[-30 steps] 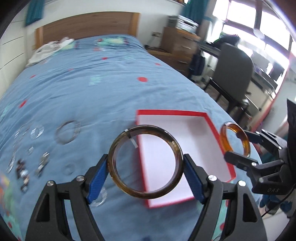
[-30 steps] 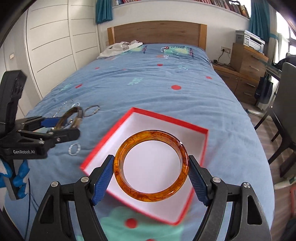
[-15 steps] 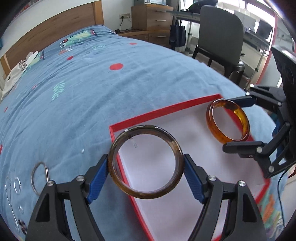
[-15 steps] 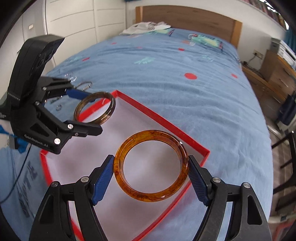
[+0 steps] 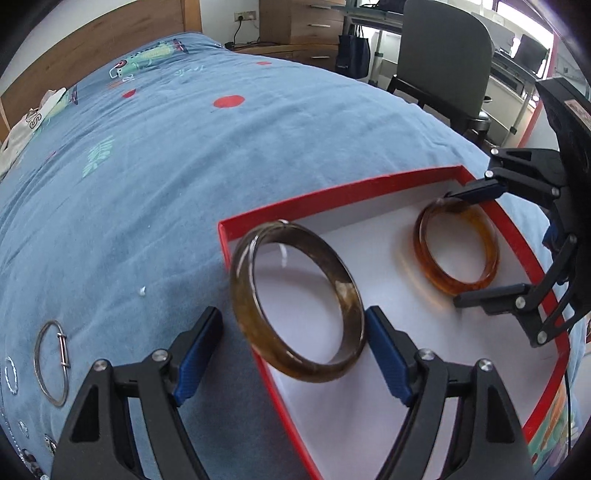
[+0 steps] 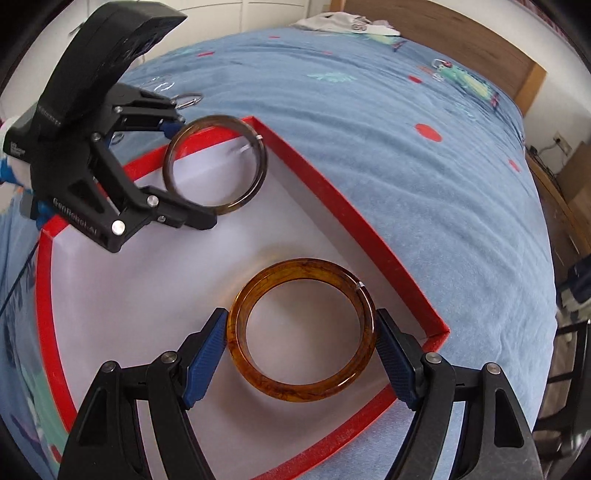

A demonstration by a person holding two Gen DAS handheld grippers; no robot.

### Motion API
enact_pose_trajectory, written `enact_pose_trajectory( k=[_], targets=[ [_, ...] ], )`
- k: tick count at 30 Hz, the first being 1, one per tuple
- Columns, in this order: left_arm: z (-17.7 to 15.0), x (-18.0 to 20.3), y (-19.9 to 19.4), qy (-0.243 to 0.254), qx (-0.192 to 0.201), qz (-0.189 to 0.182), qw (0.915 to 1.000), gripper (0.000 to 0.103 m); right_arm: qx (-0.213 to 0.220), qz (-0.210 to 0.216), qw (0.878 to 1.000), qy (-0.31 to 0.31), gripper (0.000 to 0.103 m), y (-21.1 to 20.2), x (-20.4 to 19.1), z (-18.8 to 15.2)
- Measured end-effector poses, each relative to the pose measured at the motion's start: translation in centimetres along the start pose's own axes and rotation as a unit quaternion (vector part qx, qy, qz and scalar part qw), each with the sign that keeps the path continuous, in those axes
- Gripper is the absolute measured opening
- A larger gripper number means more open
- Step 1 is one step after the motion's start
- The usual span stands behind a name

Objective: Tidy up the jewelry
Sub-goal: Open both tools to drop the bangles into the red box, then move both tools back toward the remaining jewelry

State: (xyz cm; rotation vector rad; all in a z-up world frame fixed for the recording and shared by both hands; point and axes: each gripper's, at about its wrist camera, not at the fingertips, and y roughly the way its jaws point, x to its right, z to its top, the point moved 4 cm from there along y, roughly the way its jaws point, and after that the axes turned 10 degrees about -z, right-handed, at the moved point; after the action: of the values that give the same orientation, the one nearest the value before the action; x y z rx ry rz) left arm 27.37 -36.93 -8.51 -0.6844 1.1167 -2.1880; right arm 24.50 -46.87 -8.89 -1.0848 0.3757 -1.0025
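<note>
The left tool (image 5: pixel 293 354) stands wide: its left blue pad (image 5: pixel 199 354) is clearly apart from the dark brown bangle (image 5: pixel 297 301), and the right pad sits just beside the bangle's rim, where contact I cannot tell. The bangle is tilted and blurred, and it lies between the two pads over the near-left edge of the red box (image 5: pixel 369 188), partly above the white inside and partly above the blue bedsheet (image 5: pixel 184 155). In the right wrist view the same bangle (image 6: pixel 216 164) is seen at the far corner of the box, between the fingers of the left tool (image 6: pixel 184 170).

The right tool (image 6: pixel 301 341) holds the amber bangle (image 6: pixel 303 332): both blue pads press on its opposite sides. This bangle is over the white floor of the red box (image 6: pixel 354 229), near the box's right corner, and a soft shadow lies under it; if it touches the floor I cannot tell. In the left wrist view the amber bangle (image 5: pixel 458 249) stands more upright between the fingers of the right tool (image 5: pixel 471 245), on the far-right side of the box.

Outside the box, on the bedsheet to the left, lie a thin silver bangle (image 5: pixel 51 363) and some small silver rings (image 5: pixel 11 374). Behind the bed stand a wooden headboard (image 5: pixel 92 55), a grey office chair (image 5: pixel 443 66) and a wooden drawer chest (image 5: pixel 303 22).
</note>
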Motion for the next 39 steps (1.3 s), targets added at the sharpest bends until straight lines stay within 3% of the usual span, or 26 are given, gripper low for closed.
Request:
enact_pose_trajectory(
  k=[8,15,19,26,39],
  targets=[
    [-0.2,0.4,-1.1,-0.02,0.004,-0.015,0.9997,0.078,0.002,0.001,1.0,0.019,0.085,-1.0,0.5,0.3],
    [-0.8,0.8,-4.4,-0.043,0.025,-0.014,0.9987,0.078,0.025,-0.025,0.996,0.077,0.086,-6.0,1.9,-0.7],
    [-2.6,0.7,-8.5,-0.065,0.054,-0.008,0.9964,0.078,0.035,-0.043,0.991,0.118,0.086,-9.4,2.0,-1.8],
    [-9.5,-2.2,-17.2,-0.107,0.082,0.044,0.9899,0.078,0.072,-0.051,0.984,0.157,0.086,-14.5,-1.6,-1.6],
    [-23.0,-8.8,-33.5,-0.179,0.138,0.137,0.9645,0.078,0.114,-0.028,0.98,0.159,0.085,-20.2,-13.6,1.7]
  ],
)
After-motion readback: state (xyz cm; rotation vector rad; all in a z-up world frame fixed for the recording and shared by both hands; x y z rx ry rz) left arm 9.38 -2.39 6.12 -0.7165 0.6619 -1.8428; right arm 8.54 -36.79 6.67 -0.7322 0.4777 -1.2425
